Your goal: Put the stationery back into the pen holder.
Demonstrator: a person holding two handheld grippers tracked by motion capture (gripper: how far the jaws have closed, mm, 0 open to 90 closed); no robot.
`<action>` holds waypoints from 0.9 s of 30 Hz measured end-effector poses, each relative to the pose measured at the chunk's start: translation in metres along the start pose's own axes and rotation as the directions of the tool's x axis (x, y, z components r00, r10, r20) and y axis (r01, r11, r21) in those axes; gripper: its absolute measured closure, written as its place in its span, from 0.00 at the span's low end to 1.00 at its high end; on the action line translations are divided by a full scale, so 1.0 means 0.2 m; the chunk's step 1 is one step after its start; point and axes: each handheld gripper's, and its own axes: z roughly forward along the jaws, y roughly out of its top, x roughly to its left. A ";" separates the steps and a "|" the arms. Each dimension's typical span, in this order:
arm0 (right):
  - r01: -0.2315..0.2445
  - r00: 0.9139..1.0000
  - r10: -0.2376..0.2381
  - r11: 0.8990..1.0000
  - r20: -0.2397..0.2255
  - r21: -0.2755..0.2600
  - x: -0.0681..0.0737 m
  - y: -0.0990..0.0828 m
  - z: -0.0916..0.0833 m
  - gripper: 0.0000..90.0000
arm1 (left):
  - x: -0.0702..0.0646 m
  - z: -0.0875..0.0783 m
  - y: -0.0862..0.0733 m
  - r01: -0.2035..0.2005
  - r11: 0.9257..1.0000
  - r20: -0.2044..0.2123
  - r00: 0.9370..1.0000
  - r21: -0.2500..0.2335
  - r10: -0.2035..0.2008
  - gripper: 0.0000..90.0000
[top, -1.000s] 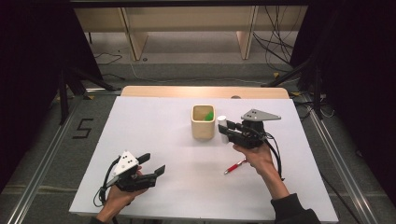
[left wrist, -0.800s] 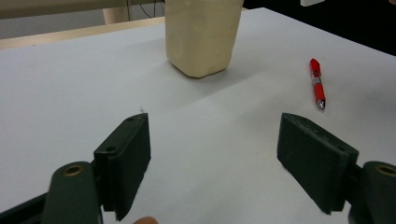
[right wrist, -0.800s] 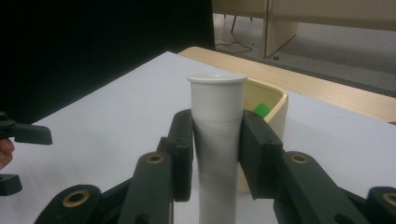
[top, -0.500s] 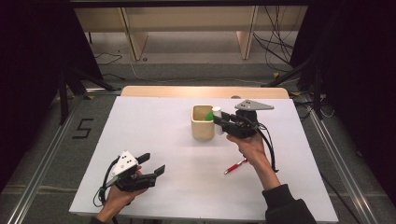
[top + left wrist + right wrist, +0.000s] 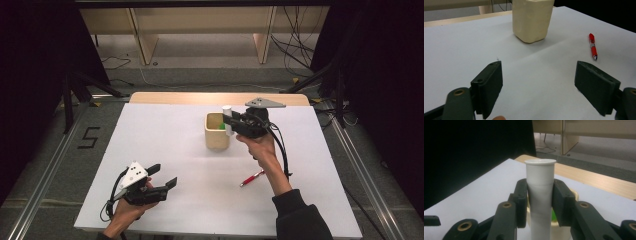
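Note:
My right gripper is shut on a white tube, held upright just over the right rim of the cream cup. Something green lies inside the cup. A red pen lies on the white table, nearer the person than the cup. My left gripper rests low at the front left, jaws wide open with nothing between them, pointing toward the cup.
A wooden strip runs along the table's far edge. Beyond it stand wooden shelf legs and cables on the floor. Metal rails flank the table. The floor at left bears a "5" mark.
My right gripper has carried the white tube up and leftward, from right of the cup to over its right rim. My left gripper has stayed put.

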 end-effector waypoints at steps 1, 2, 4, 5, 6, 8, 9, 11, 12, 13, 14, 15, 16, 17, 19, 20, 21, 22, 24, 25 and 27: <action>-0.004 1.000 0.004 1.000 -0.001 -0.002 0.00 0.01 0.01 0.75 | 0.00 0.00 0.00 0.001 1.000 0.000 1.000 0.000 -0.001 0.24; -0.001 1.000 0.001 1.000 0.002 -0.005 0.00 0.01 0.02 0.75 | 0.00 0.00 0.00 0.001 1.000 0.001 1.000 0.000 -0.001 0.24; -0.003 1.000 0.003 1.000 0.006 -0.004 0.01 0.03 0.04 0.75 | 0.00 0.00 0.00 0.002 1.000 0.001 1.000 -0.001 -0.002 0.24; -0.003 1.000 0.003 1.000 0.007 -0.006 0.01 0.04 0.05 0.75 | 0.00 0.00 0.00 0.001 1.000 0.001 1.000 -0.001 -0.001 0.24; -0.004 1.000 0.004 1.000 0.009 -0.006 0.02 0.04 0.06 0.75 | 0.00 0.00 0.00 0.002 1.000 0.001 1.000 -0.001 -0.002 0.24; -0.006 1.000 0.006 1.000 0.011 -0.008 0.02 0.06 0.08 0.75 | 0.00 0.00 0.00 0.001 1.000 0.002 1.000 -0.002 -0.001 0.24; -0.008 1.000 0.008 1.000 0.012 -0.009 0.02 0.07 0.09 0.75 | 0.00 0.00 0.00 0.003 1.000 0.002 1.000 -0.004 -0.003 0.24; -0.011 1.000 0.011 1.000 0.015 -0.007 0.02 0.08 0.11 0.75 | 0.00 0.00 0.00 0.000 1.000 0.001 1.000 -0.004 0.000 0.24; -0.013 1.000 0.013 1.000 0.016 -0.004 0.03 0.08 0.12 0.75 | 0.00 0.00 0.00 0.001 1.000 0.002 1.000 -0.005 -0.001 0.24; -0.012 1.000 0.012 1.000 0.017 -0.004 0.03 0.08 0.13 0.75 | 0.00 0.00 0.00 0.001 1.000 0.002 1.000 -0.005 -0.001 0.24; -0.010 1.000 0.010 1.000 0.018 -0.004 0.03 0.09 0.14 0.75 | 0.00 0.00 0.00 0.001 1.000 0.002 1.000 -0.004 -0.001 0.24; -0.013 1.000 0.013 1.000 0.017 -0.004 0.04 0.09 0.15 0.75 | 0.00 0.00 0.00 0.001 1.000 0.001 1.000 -0.004 -0.001 0.24; -0.014 1.000 0.014 1.000 0.019 -0.002 0.04 0.09 0.15 0.75 | 0.00 0.00 0.00 0.001 1.000 0.002 1.000 -0.004 -0.001 0.24; -0.012 1.000 0.012 1.000 0.020 -0.001 0.04 0.10 0.16 0.75 | 0.00 0.00 0.00 0.000 1.000 0.002 1.000 -0.005 0.000 0.24; -0.009 1.000 0.009 1.000 0.024 0.001 0.05 0.10 0.18 0.75 | 0.00 0.00 0.00 0.001 1.000 0.002 1.000 -0.005 -0.001 0.24; -0.009 1.000 0.009 1.000 0.024 0.004 0.05 0.11 0.19 0.75 | 0.00 0.00 0.00 0.001 1.000 0.002 1.000 -0.005 -0.001 0.24; -0.008 1.000 0.008 1.000 0.025 0.004 0.05 0.11 0.20 0.75 | 0.00 0.00 0.00 0.003 1.000 0.002 1.000 -0.005 -0.003 0.24; -0.006 1.000 0.006 1.000 0.028 0.005 0.06 0.11 0.20 0.75 | 0.00 0.00 0.00 0.001 1.000 0.003 1.000 -0.004 -0.001 0.24; -0.007 0.999 0.006 1.000 0.032 0.007 0.06 0.11 0.21 0.75 | 0.00 0.00 0.00 -0.001 1.000 0.002 1.000 -0.001 0.001 0.24; -0.008 0.999 0.007 1.000 0.034 0.005 0.05 0.11 0.22 0.75 | 0.00 0.00 0.00 0.000 1.000 0.002 1.000 -0.001 0.000 0.24; -0.013 0.999 0.013 1.000 0.039 0.007 0.05 0.11 0.23 0.75 | 0.00 0.00 0.00 0.003 1.000 0.002 1.000 -0.002 -0.003 0.24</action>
